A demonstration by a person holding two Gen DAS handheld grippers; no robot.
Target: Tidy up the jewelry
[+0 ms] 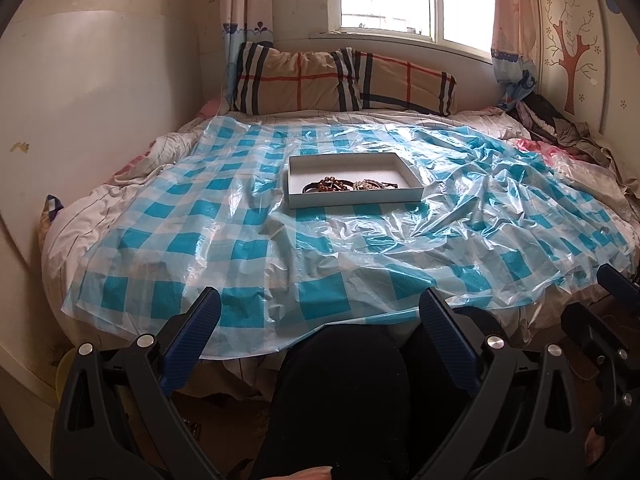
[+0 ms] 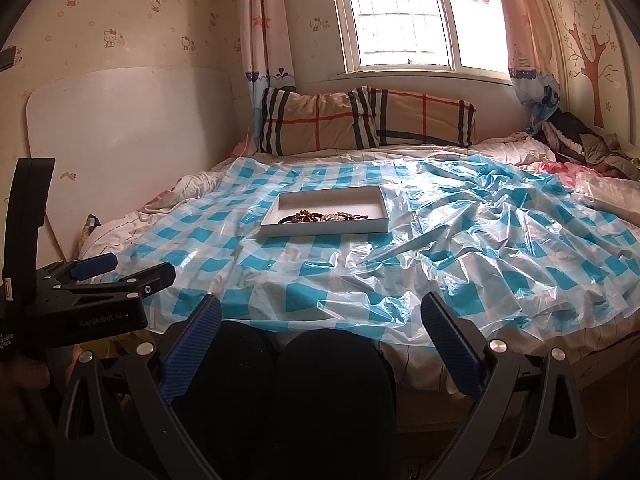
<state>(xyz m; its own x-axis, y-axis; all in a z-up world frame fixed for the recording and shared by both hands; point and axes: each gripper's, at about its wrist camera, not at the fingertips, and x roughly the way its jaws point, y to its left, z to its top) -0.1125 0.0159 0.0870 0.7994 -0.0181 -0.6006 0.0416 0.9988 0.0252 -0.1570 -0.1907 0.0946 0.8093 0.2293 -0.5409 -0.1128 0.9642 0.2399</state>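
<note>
A shallow white box (image 1: 352,197) (image 2: 324,227) lies in the middle of the bed on a blue-and-white checked plastic sheet (image 1: 256,248) (image 2: 280,276). Inside it, along the near wall, sit several bead bracelets (image 1: 349,185) (image 2: 320,216), brown, pale and dark. My left gripper (image 1: 320,312) is open, held back at the bed's near edge, nothing between its blue pads. My right gripper (image 2: 322,316) is open too, equally far from the box. In the right wrist view the left gripper (image 2: 96,280) shows at the left edge.
The person's dark-clothed knees (image 1: 336,392) (image 2: 288,392) sit below both grippers. Two plaid pillows (image 1: 344,80) (image 2: 368,124) lean under the window. A clothes pile (image 1: 560,128) (image 2: 584,144) lies at the far right corner. A wall panel (image 2: 132,128) runs along the left.
</note>
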